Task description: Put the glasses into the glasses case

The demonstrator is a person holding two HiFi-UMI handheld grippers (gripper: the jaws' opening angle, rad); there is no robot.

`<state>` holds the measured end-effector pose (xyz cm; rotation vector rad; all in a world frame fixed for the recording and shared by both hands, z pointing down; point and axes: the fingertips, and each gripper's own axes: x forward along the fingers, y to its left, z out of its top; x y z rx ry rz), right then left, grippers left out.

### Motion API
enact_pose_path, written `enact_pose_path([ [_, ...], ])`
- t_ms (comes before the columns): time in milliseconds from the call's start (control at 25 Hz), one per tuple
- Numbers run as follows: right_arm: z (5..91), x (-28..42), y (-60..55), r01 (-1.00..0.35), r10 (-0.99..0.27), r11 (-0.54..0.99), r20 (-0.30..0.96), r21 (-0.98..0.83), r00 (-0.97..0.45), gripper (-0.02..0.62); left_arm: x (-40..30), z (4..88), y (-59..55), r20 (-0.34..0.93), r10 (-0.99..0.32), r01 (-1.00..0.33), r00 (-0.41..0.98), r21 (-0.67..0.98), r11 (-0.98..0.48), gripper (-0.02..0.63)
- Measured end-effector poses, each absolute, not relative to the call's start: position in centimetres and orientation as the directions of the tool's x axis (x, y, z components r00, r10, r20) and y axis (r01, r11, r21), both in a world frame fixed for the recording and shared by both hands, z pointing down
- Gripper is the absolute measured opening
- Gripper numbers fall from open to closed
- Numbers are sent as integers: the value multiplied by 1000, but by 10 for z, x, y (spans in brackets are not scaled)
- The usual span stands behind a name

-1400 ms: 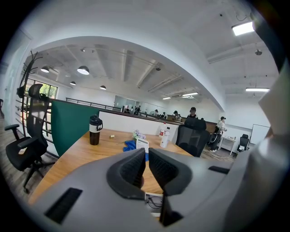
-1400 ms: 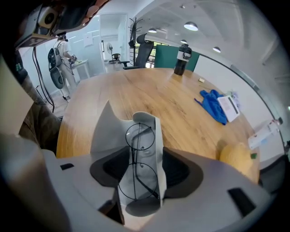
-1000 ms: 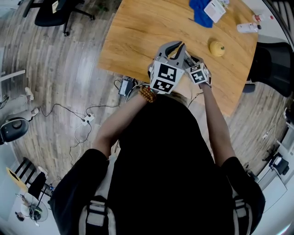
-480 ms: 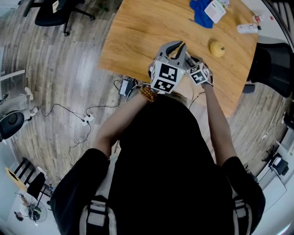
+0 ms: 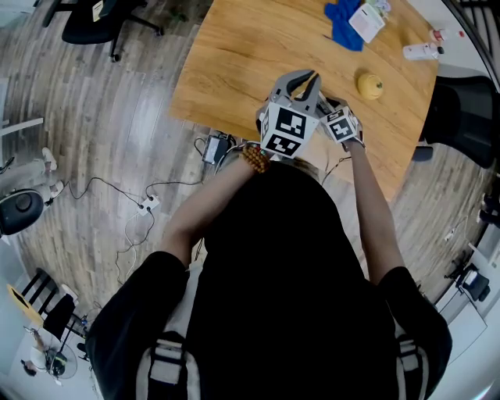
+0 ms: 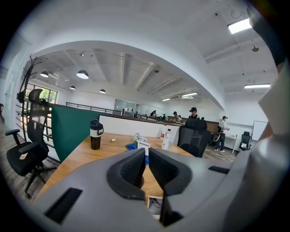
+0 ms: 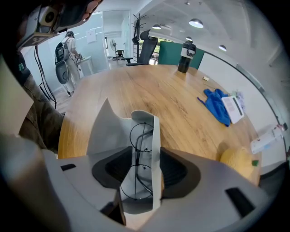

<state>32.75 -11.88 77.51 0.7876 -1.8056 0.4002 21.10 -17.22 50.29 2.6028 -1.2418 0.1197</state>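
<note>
Head view: we note both grippers held close together over the near edge of the wooden counter (image 5: 234,55). The left gripper (image 5: 303,80) sits beside the right gripper (image 5: 337,117), their marker cubes facing up. Farther out on the counter lie a yellow fruit (image 5: 369,83), a blue cloth (image 5: 342,22) and a white bottle (image 5: 422,50), all well apart from the grippers. The glasses case is hidden under the grippers in this view.

Left gripper view: its fingers (image 6: 131,167) stand all but together, with only a thin slit between them and nothing in it. The gripper points out level across the counter. Beyond it we see a dark tumbler (image 6: 95,134) and a green partition (image 6: 72,129).

Right gripper view: it points steeply down at the counter. The white glasses case (image 7: 156,154) stands open between its fingers (image 7: 174,170), one pad against each side wall. The fingers have just been easing wider, and the case sits pinched between them. The glasses (image 7: 138,156), thin dark wire with round rims, lie folded inside the case.
</note>
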Motion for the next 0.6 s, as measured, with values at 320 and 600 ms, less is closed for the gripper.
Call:
enact_pose_path([
  [320,732,301,-136,-656,-329,754,891,48,-312,250,210,486,-184,133,-779,-789,613,155,-594,40],
  [600,628,293,-201,-706,-560,693,725,145,-401,249,208,457,-209,61,-800,-801,597,104,-590,40],
])
